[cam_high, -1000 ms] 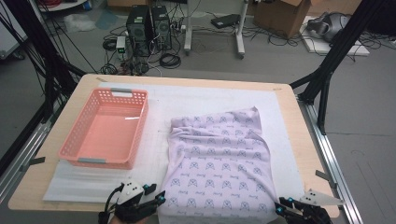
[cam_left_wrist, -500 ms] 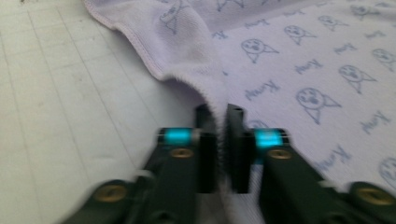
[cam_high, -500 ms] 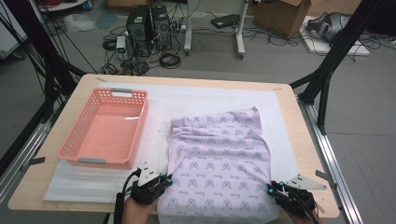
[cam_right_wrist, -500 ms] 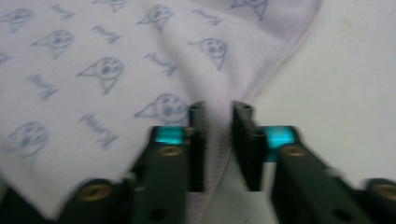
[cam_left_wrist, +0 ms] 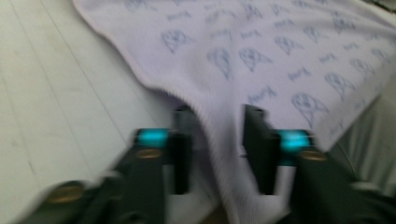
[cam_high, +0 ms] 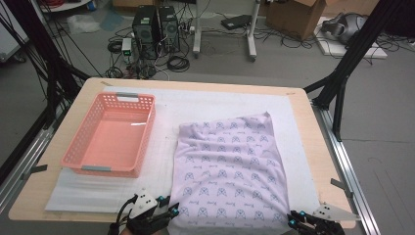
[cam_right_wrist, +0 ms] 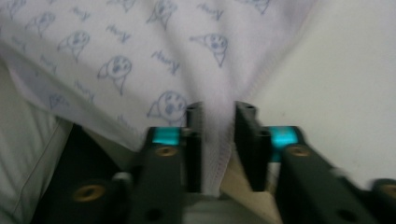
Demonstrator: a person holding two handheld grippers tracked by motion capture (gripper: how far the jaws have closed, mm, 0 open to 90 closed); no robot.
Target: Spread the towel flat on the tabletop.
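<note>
High view: the worktop carries a lilac printed cloth just right of the pink basket. Left hand-held gripper and right hand-held gripper have just been opening, cloth corners between slack jaws.

Cloth's near edge under blurred tool

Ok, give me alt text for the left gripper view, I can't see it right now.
The near corner of a lilac cloth printed with small blue dog faces lies between the left gripper's two black jaws, which stand apart and have just been opening. A white padded mat lies beneath, to the left.
</note>
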